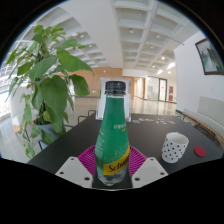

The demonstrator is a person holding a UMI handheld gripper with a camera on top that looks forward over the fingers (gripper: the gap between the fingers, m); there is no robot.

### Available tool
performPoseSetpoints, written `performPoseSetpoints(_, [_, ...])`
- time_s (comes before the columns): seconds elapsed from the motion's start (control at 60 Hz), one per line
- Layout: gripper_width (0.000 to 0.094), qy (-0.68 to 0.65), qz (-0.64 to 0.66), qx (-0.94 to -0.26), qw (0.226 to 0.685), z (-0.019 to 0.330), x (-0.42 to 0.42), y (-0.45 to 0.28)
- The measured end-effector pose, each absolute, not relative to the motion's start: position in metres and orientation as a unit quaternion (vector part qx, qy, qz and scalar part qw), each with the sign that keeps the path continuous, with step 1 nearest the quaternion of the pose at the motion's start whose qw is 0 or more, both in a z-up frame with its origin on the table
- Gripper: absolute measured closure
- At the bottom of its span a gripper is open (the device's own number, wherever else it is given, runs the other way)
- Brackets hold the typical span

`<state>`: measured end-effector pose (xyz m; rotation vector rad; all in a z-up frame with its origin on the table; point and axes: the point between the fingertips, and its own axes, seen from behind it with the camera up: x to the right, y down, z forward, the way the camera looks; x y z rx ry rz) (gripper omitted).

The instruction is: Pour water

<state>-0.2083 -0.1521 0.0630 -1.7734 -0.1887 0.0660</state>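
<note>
gripper view: a dark surface (pixel 150 132) is seen ahead, in a bright room with ceiling lights and a tv on the wall off to the right.
tongs (pixel 112 170): the two fingers are seen at either side of the bottle's lower body, pink pads (pixel 88 160) facing inward; both pads appear pressed against the bottle, so the tongs are closed only as far as the bottle's width and the bottle is gripped.
bottle (pixel 113 135): a green plastic bottle with a dark cap and a yellow label near its base is held between the fingers; its base is hidden behind the tongs, so whether it rests on the surface cannot be told.
bottle axis: the long axis is upright, cap pointing straight up, no tilt seen.
cup (pixel 174 147): a small white cup with a dotted pattern is stood upright on the surface, to the right of the bottle and apart from it, mouth up.
red object (pixel 199 151): a small red item is seen on the surface just right of the cup; too small to identify.
plant (pixel 45 85): a leafy green plant in a pot is placed left of the bottle, at the surface's far left.
</note>
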Motion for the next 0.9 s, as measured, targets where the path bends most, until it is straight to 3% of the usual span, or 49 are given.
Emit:
performPoseSetpoints(0.1, [0.0544, -0.068, 0.082, -0.761, 0.640, 0.093, -0.219, -0.155])
performPoseSetpoints(0.267, [0.0546, 0.010, 0.295, -0.701, 0.649, 0.195, -0.233, -0.156])
performPoseSetpoints(0.367, [0.0545, 0.099, 0.469, -0.651, 0.588, 0.249, -0.242, -0.154])
performPoseSetpoints(0.5, [0.0546, 0.237, 0.664, -0.536, 0.464, 0.284, -0.206, -0.145])
performPoseSetpoints(0.683, [0.0545, 0.404, 0.766, -0.388, 0.315, 0.246, -0.137, -0.102])
performPoseSetpoints(0.817, [0.0546, 0.473, 0.764, -0.351, 0.265, 0.199, -0.109, -0.095])
performPoseSetpoints(0.9, [0.0548, 0.476, 0.759, -0.361, 0.260, 0.192, -0.111, -0.100])
